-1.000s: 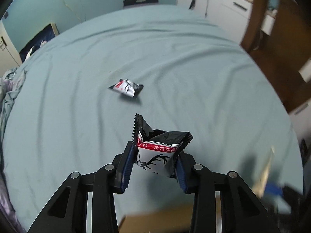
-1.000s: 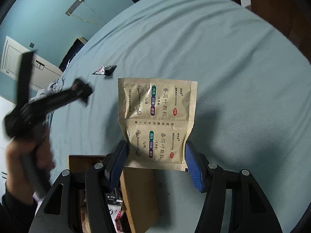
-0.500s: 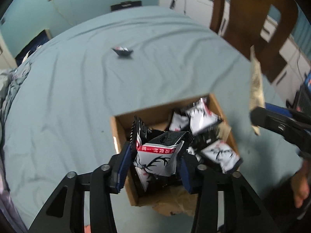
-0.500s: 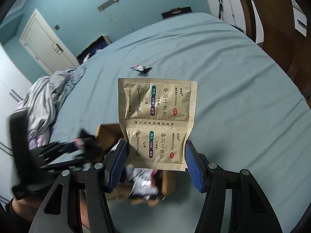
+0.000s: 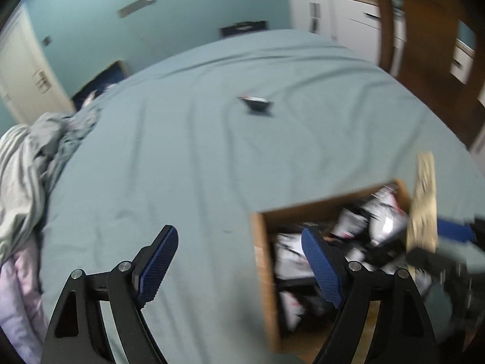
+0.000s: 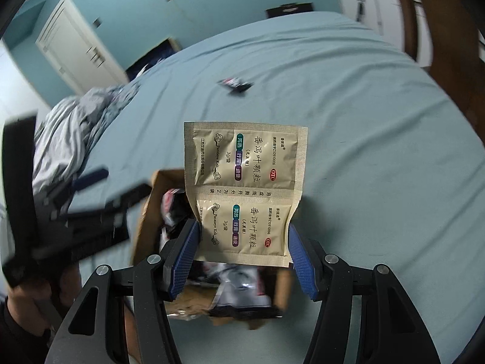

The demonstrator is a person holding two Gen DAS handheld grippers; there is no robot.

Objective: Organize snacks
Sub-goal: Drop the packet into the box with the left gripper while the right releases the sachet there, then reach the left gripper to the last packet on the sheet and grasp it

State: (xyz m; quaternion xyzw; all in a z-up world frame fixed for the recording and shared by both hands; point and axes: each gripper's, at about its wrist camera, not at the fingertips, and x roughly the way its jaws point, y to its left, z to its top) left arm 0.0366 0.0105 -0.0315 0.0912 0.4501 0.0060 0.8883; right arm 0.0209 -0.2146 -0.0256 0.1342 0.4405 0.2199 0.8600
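Note:
My left gripper (image 5: 239, 261) is open and empty, low over the bed sheet just left of the cardboard box (image 5: 263, 261). The box holds several black-and-white snack packets (image 5: 351, 224). My right gripper (image 6: 244, 242) is shut on a tan double sachet (image 6: 245, 182) and holds it upright above the box (image 6: 145, 212). The sachet also shows edge-on at the right of the left wrist view (image 5: 424, 200). One black snack packet (image 5: 256, 103) lies alone on the sheet further back; it also shows in the right wrist view (image 6: 235, 85).
A blue-grey sheet (image 5: 182, 151) covers the bed. Crumpled grey bedding (image 5: 33, 163) is heaped at the left edge. White cabinets (image 5: 333, 21) and a brown wooden door (image 5: 424, 30) stand beyond the far right. The left gripper blurs across the left of the right wrist view (image 6: 75, 209).
My left gripper has opened and let its black-and-white packet go at the box, then swung left of the box. My right gripper has carried the sachet over the box.

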